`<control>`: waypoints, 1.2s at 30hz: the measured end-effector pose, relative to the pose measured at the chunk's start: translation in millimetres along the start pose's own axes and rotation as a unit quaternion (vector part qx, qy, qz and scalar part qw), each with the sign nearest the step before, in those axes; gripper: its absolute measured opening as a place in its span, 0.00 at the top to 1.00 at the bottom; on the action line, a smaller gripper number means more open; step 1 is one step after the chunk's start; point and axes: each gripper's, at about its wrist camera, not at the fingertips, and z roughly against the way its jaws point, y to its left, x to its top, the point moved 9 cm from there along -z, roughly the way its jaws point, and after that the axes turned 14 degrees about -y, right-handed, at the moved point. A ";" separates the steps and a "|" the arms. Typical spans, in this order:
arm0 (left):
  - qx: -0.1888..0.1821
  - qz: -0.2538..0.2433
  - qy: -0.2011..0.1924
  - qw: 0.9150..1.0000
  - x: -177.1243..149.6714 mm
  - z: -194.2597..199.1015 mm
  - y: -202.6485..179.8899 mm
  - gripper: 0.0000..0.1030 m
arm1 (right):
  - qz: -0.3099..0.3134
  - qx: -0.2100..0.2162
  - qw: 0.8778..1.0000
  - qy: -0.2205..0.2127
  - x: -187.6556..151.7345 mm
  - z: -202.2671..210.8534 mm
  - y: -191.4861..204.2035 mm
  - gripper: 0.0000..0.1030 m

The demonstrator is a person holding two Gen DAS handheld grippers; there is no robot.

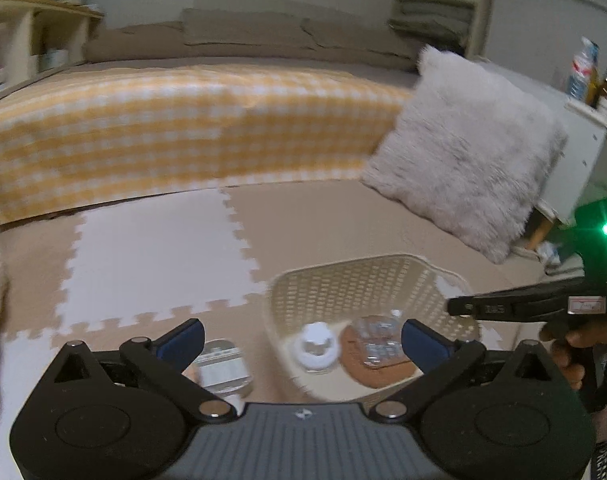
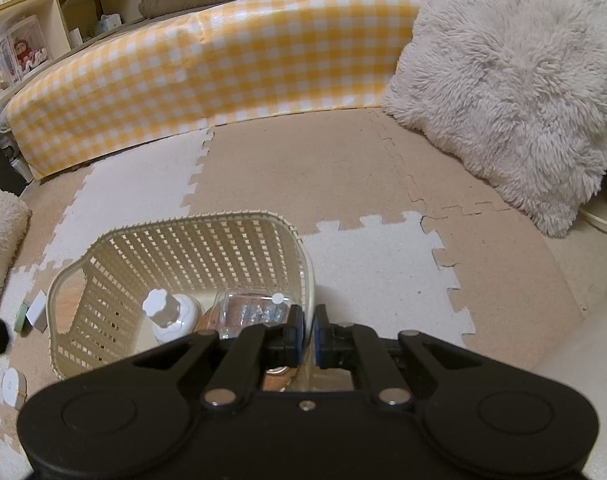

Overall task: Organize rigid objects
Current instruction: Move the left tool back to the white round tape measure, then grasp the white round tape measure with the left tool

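Note:
A cream lattice basket (image 1: 343, 288) stands on the foam floor mat. Inside it lie a white bottle with a scalloped cap (image 1: 317, 346), a clear plastic container (image 1: 377, 338) and a brown cork disc (image 1: 363, 372). My left gripper (image 1: 303, 340) hovers over the basket's near left side, open wide, with nothing between its blue pads. My right gripper (image 2: 308, 330) is shut on the right rim of the basket (image 2: 183, 256); the bottle (image 2: 169, 312) and clear container (image 2: 251, 308) lie just left of it. The right gripper (image 1: 455, 306) also shows from the side, a hand (image 1: 575, 344) holding it.
A small pale box (image 1: 223, 368) lies on the mat left of the basket, seen too as a box (image 2: 35, 312). A round white object (image 2: 13, 386) lies nearer. A shaggy pillow (image 2: 503, 80) leans at right; a yellow checked bed cover (image 2: 223, 60) runs behind. Shelves (image 2: 63, 8) stand far left.

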 end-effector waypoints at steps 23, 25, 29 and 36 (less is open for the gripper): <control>0.176 0.072 0.066 0.980 -110.0 35.2 143.6 0.00 | 0.010 -0.006 1.000 0.001 0.1 0.3 2.2 0.94; 0.174 0.077 0.080 0.978 -122.6 35.1 148.3 0.00 | 0.011 -0.006 1.000 0.002 0.0 0.6 2.0 0.94; 0.175 0.096 0.105 0.974 -144.7 32.1 158.9 0.00 | 0.013 -0.007 1.000 0.002 0.1 0.8 1.9 0.94; 0.172 0.097 0.117 0.973 -156.9 30.8 162.3 0.00 | 0.015 -0.008 1.000 0.001 0.0 0.9 1.9 0.94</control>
